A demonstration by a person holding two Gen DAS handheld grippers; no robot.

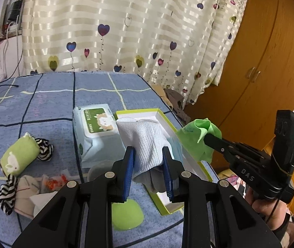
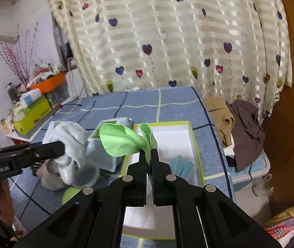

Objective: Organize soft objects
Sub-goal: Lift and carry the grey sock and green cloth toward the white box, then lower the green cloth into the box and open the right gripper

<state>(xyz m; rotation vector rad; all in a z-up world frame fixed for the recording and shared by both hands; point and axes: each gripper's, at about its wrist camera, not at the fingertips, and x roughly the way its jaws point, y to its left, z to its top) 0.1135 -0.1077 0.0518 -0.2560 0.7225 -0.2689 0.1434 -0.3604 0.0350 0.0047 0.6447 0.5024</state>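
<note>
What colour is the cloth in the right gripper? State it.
Bright green. The cloth shows best in the right wrist view, pinched in the right gripper.

Left gripper [image 1: 148, 161]: matte black frame, silver pivot rivets, blue ribbed pads [image 1: 128, 171]. Right gripper [image 2: 149, 155]: same black build, white "DAS" lettering, green LED on its housing.

I see soft, even daylight glowing through the heart-print curtain [image 1: 126, 26], leaving both views fairly bright, with faint shadows on the blue bedspread [image 1: 50, 103]. Fisheye bending curves the wardrobe [image 1: 256, 72], and dark vignette rings the corners. Focus is mostly sharp; edges soften slightly.
</note>
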